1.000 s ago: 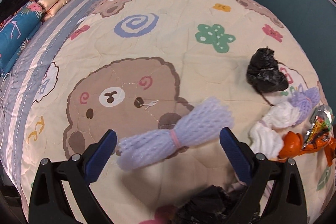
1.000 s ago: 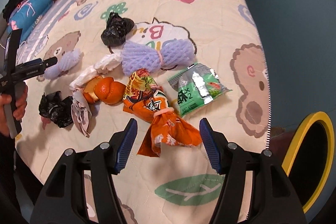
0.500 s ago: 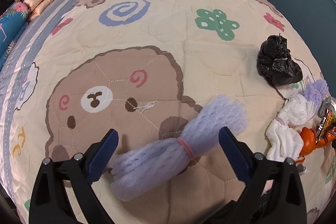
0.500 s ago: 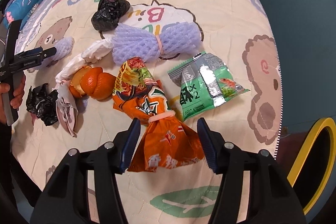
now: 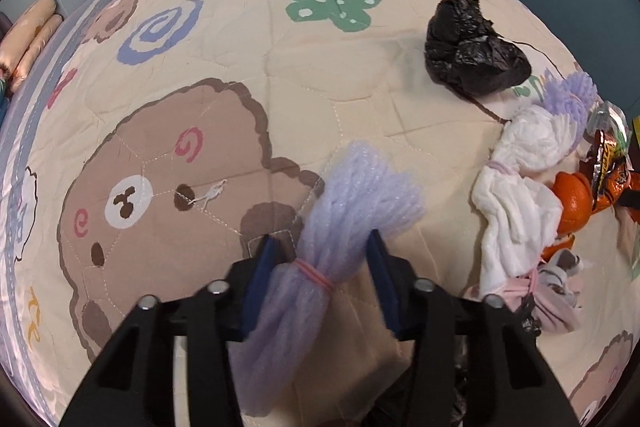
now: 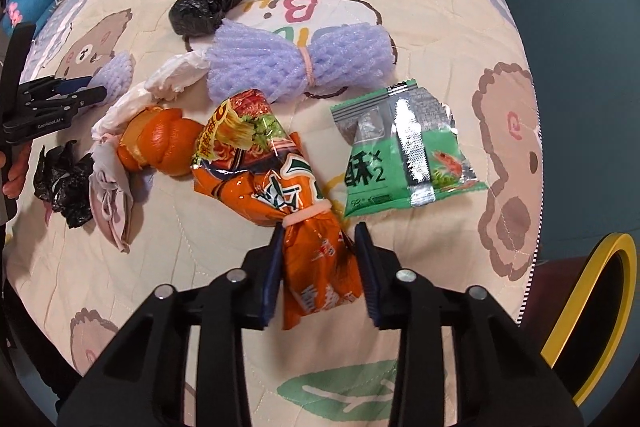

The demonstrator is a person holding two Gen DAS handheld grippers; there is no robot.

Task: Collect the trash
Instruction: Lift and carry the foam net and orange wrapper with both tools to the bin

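Closing on trash at lower centre of each view, the left gripper (image 5: pixel 320 247) pinched a lilac foam net (image 5: pixel 340 223) while the right gripper (image 6: pixel 318 247) clasped an orange noodle wrapper (image 6: pixel 280 187); either soft bundle risked slipping free when lifted off the quilt (image 5: pixel 240 39)

We cannot read the small print on the green packet (image 6: pixel 404 155), and the yellow-rimmed bin (image 6: pixel 592 311) is cut off at the right edge. In the left wrist view, the snack wrappers (image 5: pixel 610 163) run out of frame, and the black bag (image 5: pixel 420 399) lies mostly behind the gripper frame.
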